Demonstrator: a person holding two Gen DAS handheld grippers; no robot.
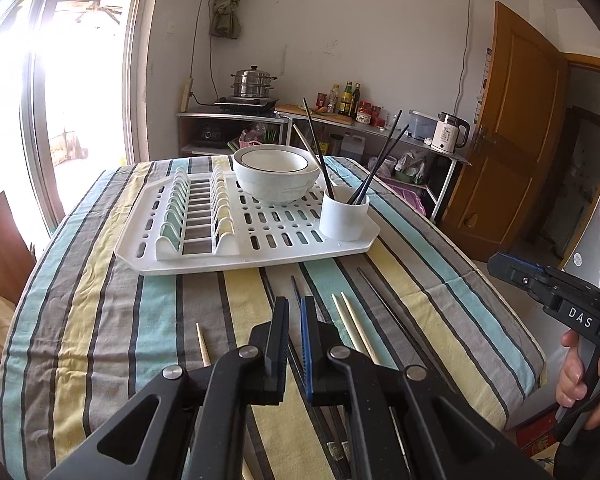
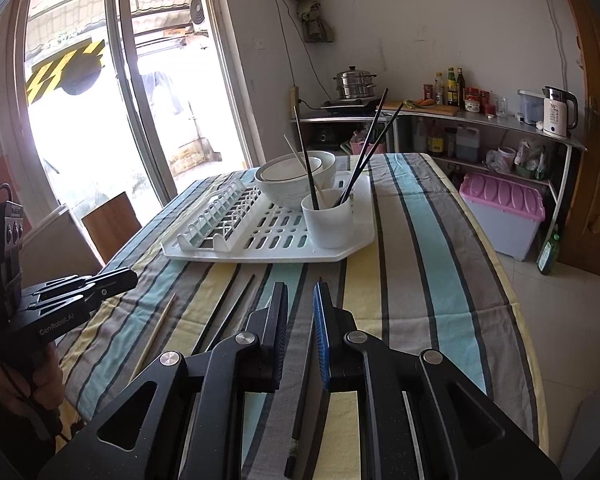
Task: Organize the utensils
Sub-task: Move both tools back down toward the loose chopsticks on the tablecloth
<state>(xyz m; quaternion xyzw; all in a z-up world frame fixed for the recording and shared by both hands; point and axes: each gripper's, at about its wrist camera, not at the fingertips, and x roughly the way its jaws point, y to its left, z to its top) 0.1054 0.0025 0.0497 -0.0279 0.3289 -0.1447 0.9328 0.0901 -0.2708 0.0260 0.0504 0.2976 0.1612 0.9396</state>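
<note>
Four chopsticks stand in the white cup (image 1: 345,216) at centre frame: three dark (image 1: 380,162) and one pale (image 1: 306,145). The cup sits on the right end of the white drying rack (image 1: 204,258), just beside the stacked bowls (image 1: 276,178). Loose chopsticks remain on the striped tablecloth (image 1: 112,320) in the lower frame: three pale ones, namely a pair (image 1: 354,326) and a single (image 1: 202,344), plus about three dark ones (image 1: 384,300), partly hidden. Judged roughly half done.

Left gripper (image 1: 295,334): jaws narrowly parted, nothing visibly clamped. Right gripper (image 2: 301,330): jaws slightly apart, empty, over a dark chopstick (image 2: 300,404).
</note>
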